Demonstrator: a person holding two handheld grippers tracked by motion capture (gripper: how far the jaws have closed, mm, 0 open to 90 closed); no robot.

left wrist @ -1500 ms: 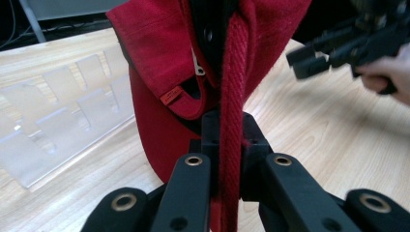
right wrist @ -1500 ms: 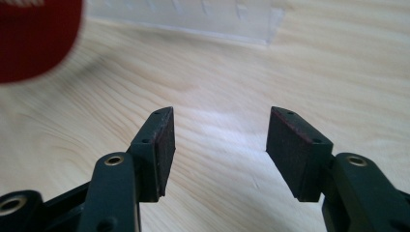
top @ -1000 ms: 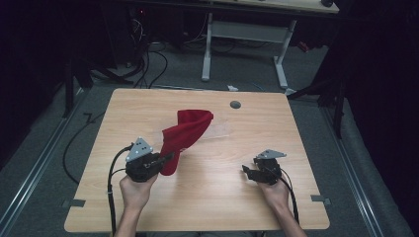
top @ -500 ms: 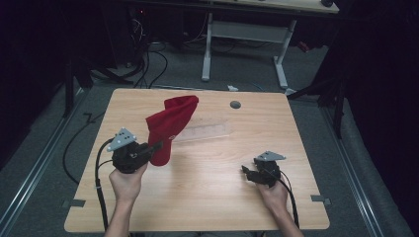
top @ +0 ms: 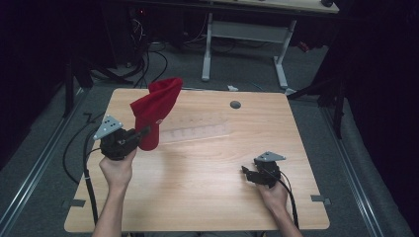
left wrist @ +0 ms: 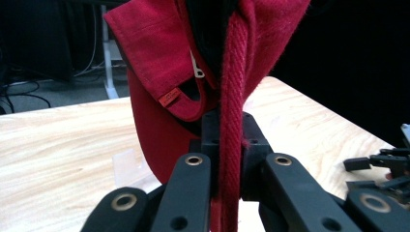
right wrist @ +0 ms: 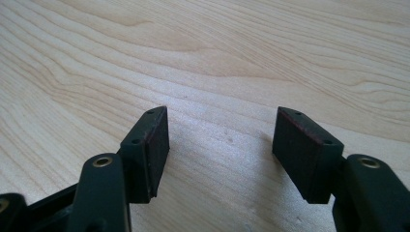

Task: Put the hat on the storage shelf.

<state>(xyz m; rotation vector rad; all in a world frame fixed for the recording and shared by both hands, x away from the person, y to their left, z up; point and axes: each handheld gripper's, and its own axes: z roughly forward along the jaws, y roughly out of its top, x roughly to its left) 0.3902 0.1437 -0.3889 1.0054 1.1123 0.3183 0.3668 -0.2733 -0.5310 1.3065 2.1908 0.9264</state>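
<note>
My left gripper [top: 144, 132] is clamped tight on the edge of a red cap [top: 154, 112], and in the left gripper view its jaws squeeze a thick woven band of that red cloth [left wrist: 231, 121] between them, the band running straight up from the jaws. The cap hangs lifted off the wooden table [top: 207, 197], standing upward and slightly away from my hand, with its crown toward the far left corner of the table. A small orange tag [left wrist: 169, 98] shows on the cap's inner fold. Just beside the cap, on its right as the high view has it, lies a clear plastic tray [top: 197, 129], flat on the table and stretching toward the table's middle; the lower edge of the cap overlaps the tray's near end in that view, though I cannot tell whether they touch. Beyond the tray, near the table's far edge, sits a small dark round grommet [top: 235, 104]. My right gripper [top: 247, 173] rests low, well apart from the cap, at the near right part of the table, its jaws spread wide with nothing between them but bare wood grain [right wrist: 222, 140].
</note>
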